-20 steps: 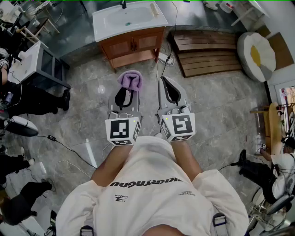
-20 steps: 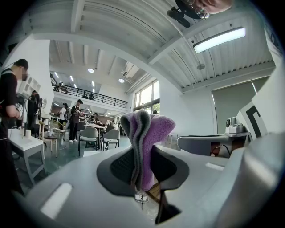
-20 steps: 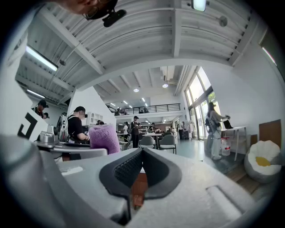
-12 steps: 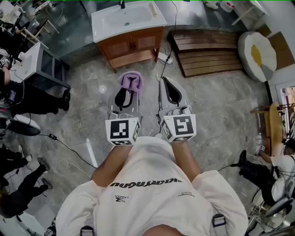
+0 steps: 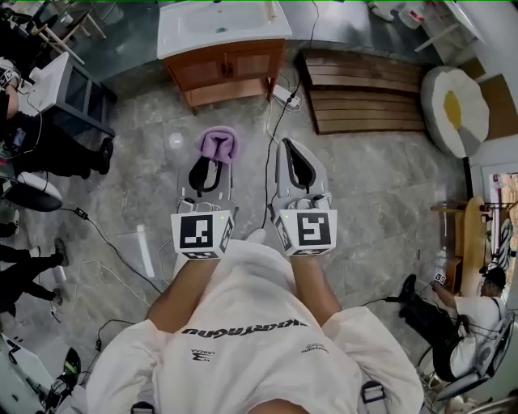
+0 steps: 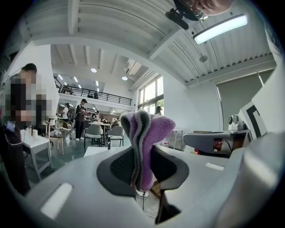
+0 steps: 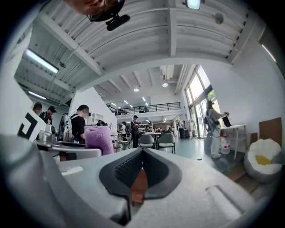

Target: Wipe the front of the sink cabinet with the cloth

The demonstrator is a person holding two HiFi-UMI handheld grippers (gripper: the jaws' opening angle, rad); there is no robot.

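Head view. Person stands on the grey marbled stone floor [image 5: 380, 178], both grippers held out forward, side by side. The left gripper [image 5: 207, 171] is clenched on a folded purple terry cloth [image 5: 217, 144]; the free end of the cloth sticks out past the jaw tips. The right gripper [image 5: 295, 162] is just beside it, closed, carrying nothing. The brown wooden sink cabinet with two doors [image 5: 225, 71] stands well apart ahead, under its white rectangular basin top [image 5: 218, 24]. Open floor lies between the cloth and the cabinet front. A thin black cable [image 5: 275, 121] trails across that floor, and a slatted brown wooden platform [image 5: 364, 93] lies to the cabinet's right.

Left gripper view. Jaws are pressed on the cloth from both sides; the cloth stands upright between the dark pads and fans out above them. Grip looks firm and central.

Right gripper view. Jaws are together with nothing between them; only a sliver of brown shows through the slot below. The cloth shows off to the left, in the neighbouring gripper.

Progress, as judged. Cloth is secured: that part is done. No contact with the cabinet, so the wiping itself looks not yet begun. Left to do: close the gap, put the cloth on the doors, pass it over the whole front. Whether the front is dusty or clean cannot be told from this far off.
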